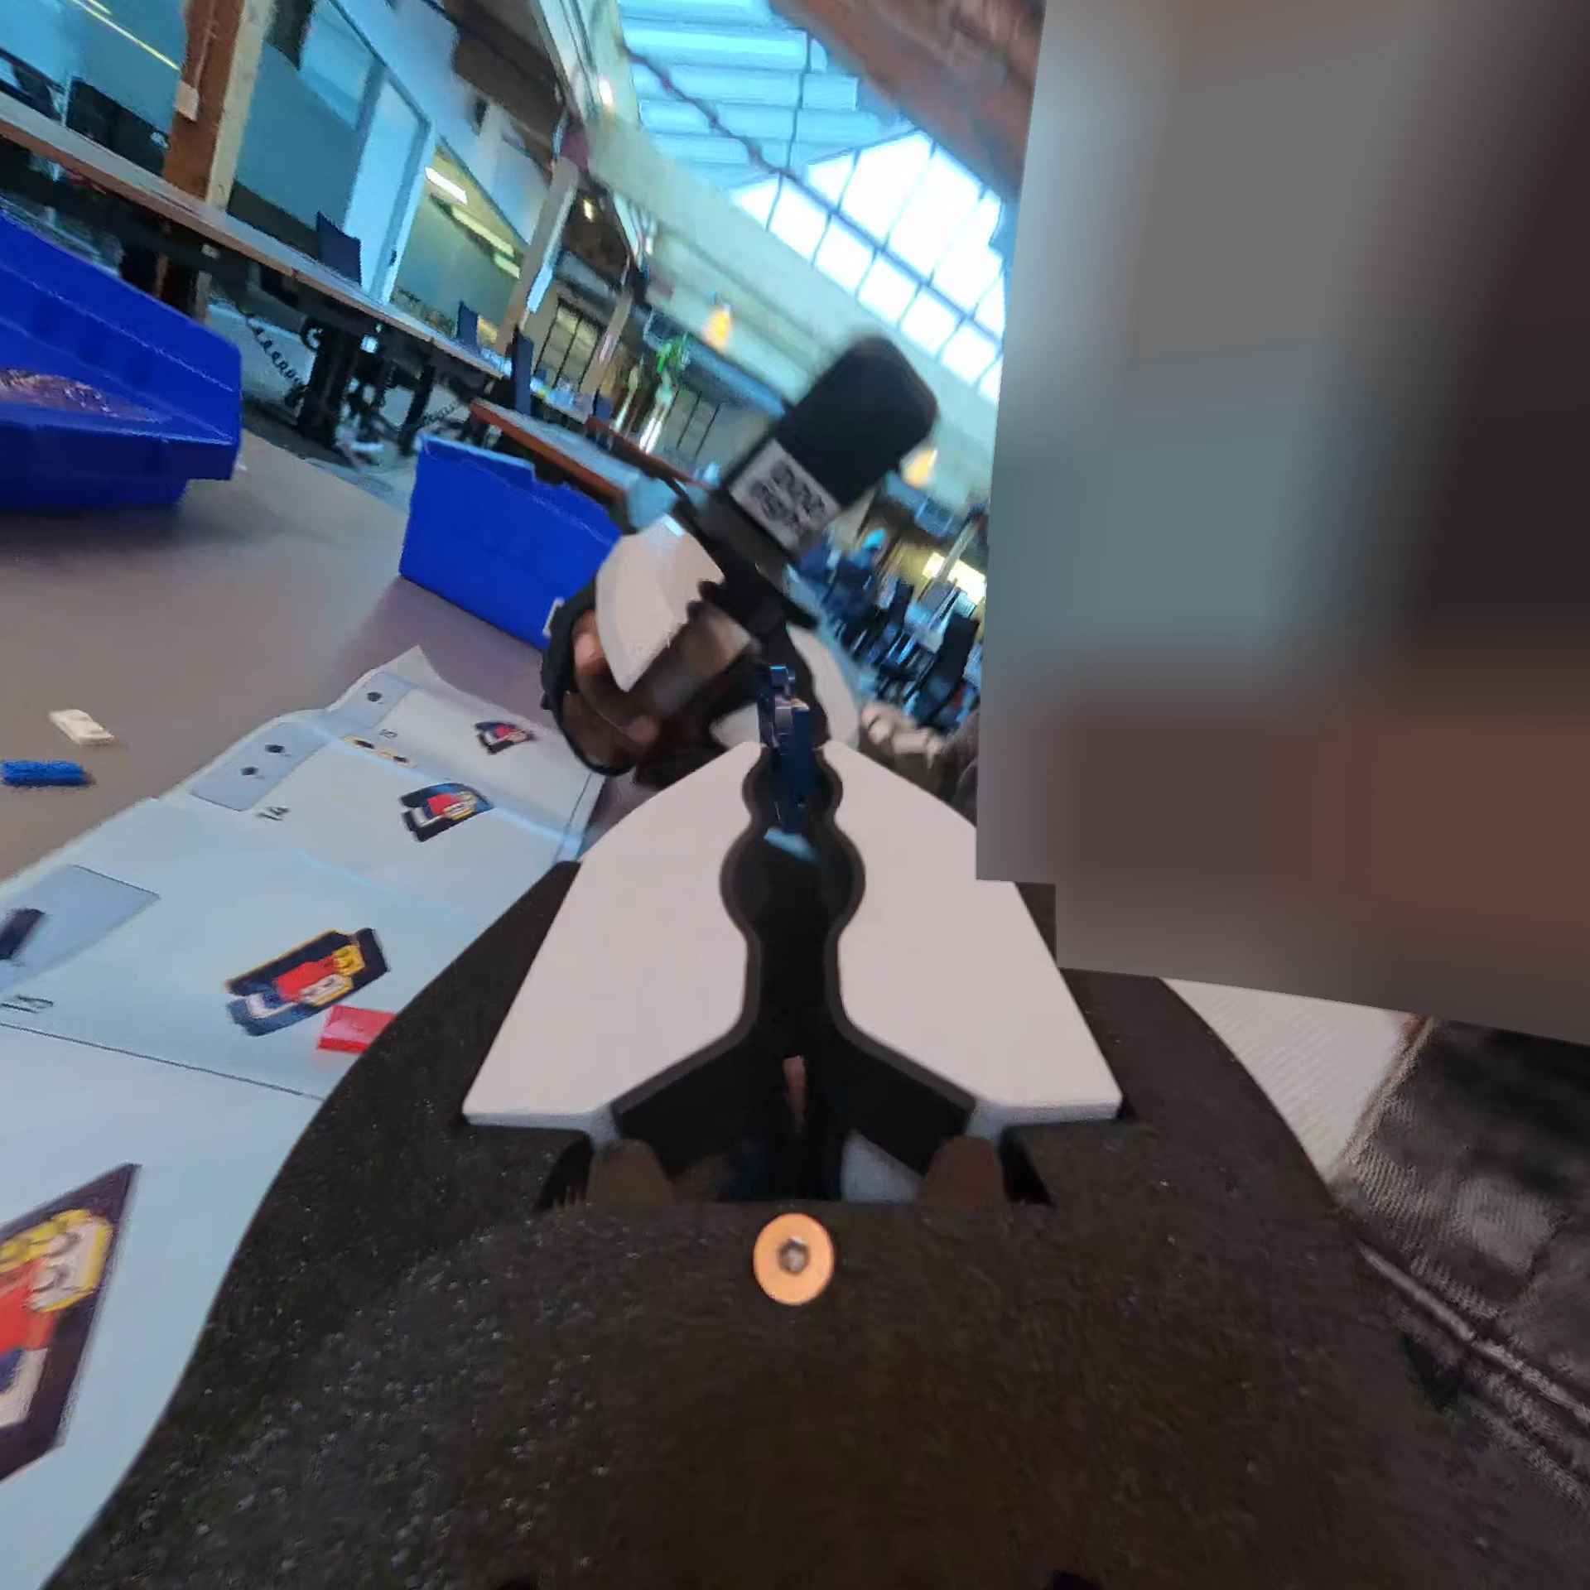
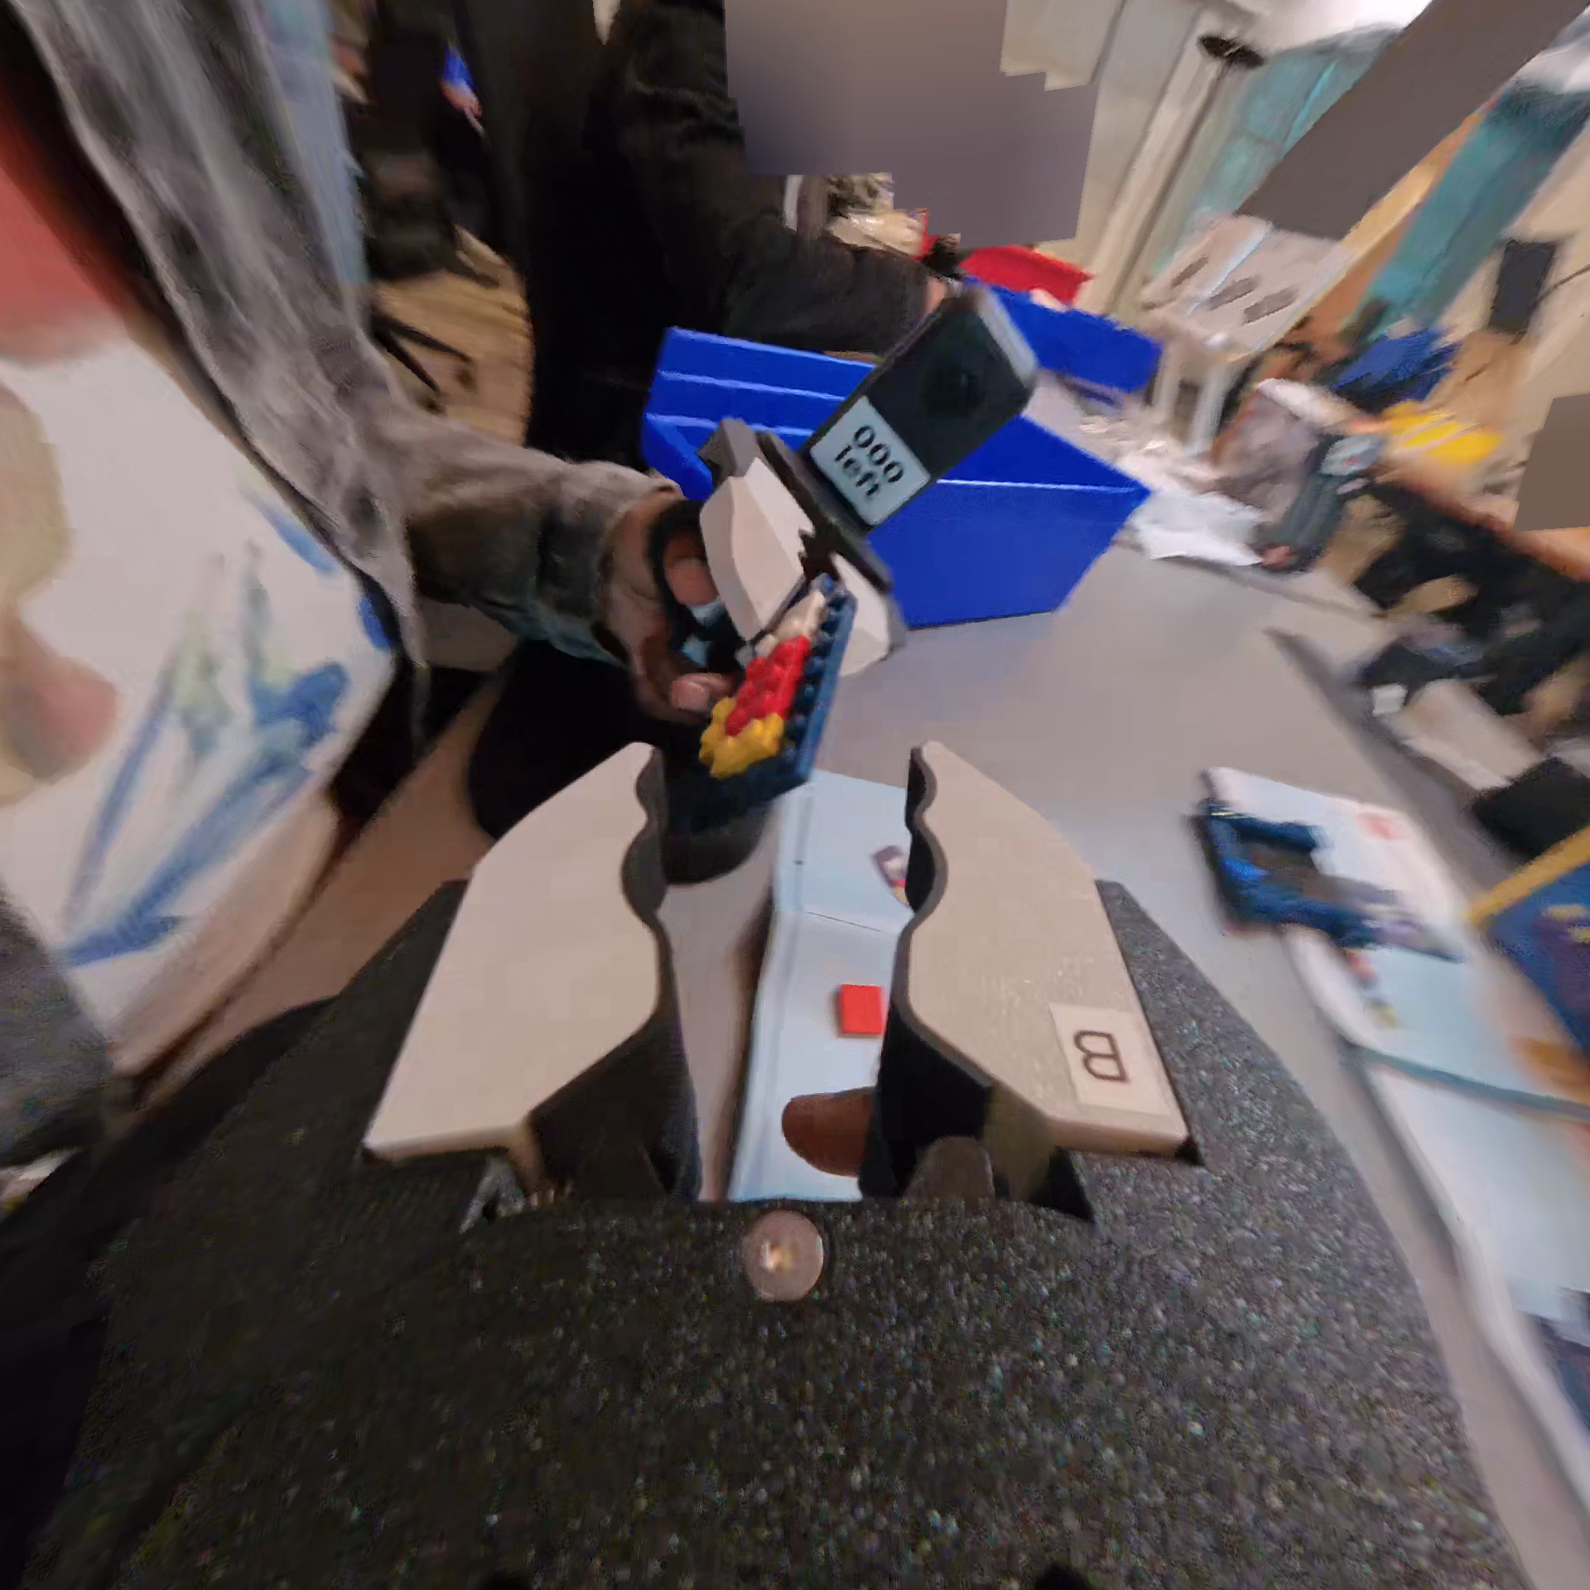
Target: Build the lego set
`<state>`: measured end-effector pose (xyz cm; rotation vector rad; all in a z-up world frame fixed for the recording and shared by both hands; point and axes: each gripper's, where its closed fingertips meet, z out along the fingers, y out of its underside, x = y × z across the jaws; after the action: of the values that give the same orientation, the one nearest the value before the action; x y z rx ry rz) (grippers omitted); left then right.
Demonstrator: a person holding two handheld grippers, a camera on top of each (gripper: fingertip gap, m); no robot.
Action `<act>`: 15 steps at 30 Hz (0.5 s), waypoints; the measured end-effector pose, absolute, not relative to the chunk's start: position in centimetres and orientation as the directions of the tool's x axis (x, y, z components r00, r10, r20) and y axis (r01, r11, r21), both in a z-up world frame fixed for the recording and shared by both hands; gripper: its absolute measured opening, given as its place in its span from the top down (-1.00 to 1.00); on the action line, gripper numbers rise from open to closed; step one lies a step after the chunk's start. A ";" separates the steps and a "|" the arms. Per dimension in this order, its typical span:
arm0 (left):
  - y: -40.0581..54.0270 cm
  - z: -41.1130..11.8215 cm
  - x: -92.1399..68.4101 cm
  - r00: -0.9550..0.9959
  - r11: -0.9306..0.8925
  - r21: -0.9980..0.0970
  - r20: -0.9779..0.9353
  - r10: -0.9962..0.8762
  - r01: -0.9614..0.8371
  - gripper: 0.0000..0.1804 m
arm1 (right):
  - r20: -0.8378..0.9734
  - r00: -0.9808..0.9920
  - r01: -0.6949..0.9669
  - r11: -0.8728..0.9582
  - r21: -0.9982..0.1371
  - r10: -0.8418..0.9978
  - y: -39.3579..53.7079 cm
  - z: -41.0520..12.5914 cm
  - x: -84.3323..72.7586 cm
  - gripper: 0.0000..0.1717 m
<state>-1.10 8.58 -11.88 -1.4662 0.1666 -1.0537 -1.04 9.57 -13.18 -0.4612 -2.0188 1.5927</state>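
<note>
My left gripper (image 1: pixel 787 774) is shut on a dark blue brick plate (image 1: pixel 790 748), which I see edge-on sticking up past its tips. In the right wrist view the same left gripper (image 2: pixel 809 602) holds that plate (image 2: pixel 822 688) in the air, with red bricks (image 2: pixel 772 675) and yellow bricks (image 2: pixel 740 740) on its face. My right gripper (image 2: pixel 785 761) is open. The plate's lower end hangs between its fingers, close to the left finger (image 2: pixel 602 826), and the pads do not press on it. The right gripper also shows in the left wrist view (image 1: pixel 688 619), just beyond the plate.
A building-instruction sheet (image 1: pixel 258 860) lies on the grey table with a loose red tile (image 1: pixel 354 1028) (image 2: pixel 860 1008) on it. Blue bins (image 1: pixel 508 533) (image 1: pixel 95 404) (image 2: pixel 989 533) stand behind. A white brick (image 1: pixel 80 725) and a blue brick (image 1: pixel 43 772) lie at the left. More booklets (image 2: pixel 1316 869) lie at the right.
</note>
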 end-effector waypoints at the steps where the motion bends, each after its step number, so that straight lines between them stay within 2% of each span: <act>1: 8.6 -12.2 -0.8 0.617 -0.225 -0.890 0.440 -0.652 0.397 0.92 | 0.108 -0.838 -0.006 0.189 -0.982 0.535 9.4 -13.1 -0.8 0.36; 3: 8.7 -13.0 -0.4 0.705 -0.200 -0.955 0.298 -0.644 0.221 0.92 | 0.011 -0.868 0.053 0.116 -0.992 0.496 8.9 -12.9 -0.7 0.37; 5: 8.9 -13.8 -0.1 0.770 -0.154 -0.988 0.110 -0.628 0.016 0.92 | 0.019 -0.879 0.038 0.111 -0.993 0.477 8.4 -12.7 -0.7 0.51; 7: 9.1 -14.0 0.0 0.801 -0.094 -0.985 -0.062 -0.596 -0.146 0.93 | 0.098 -0.874 -0.026 0.156 -0.987 0.475 8.0 -12.6 -0.8 0.65; 10: 9.1 -13.8 -0.1 0.808 -0.023 -0.962 -0.216 -0.548 -0.273 0.92 | 0.269 -0.840 -0.155 0.267 -0.951 0.471 7.5 -12.6 -0.8 0.79; 15: 8.8 -13.4 0.2 0.753 0.087 -0.878 -0.451 -0.479 -0.470 0.92 | 0.490 -0.759 -0.313 0.419 -0.852 0.430 7.0 -12.3 -0.1 0.92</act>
<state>0.22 8.81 -13.39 -1.5356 0.7986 -0.0076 -0.12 7.05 -12.26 -0.0985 -1.9947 1.3956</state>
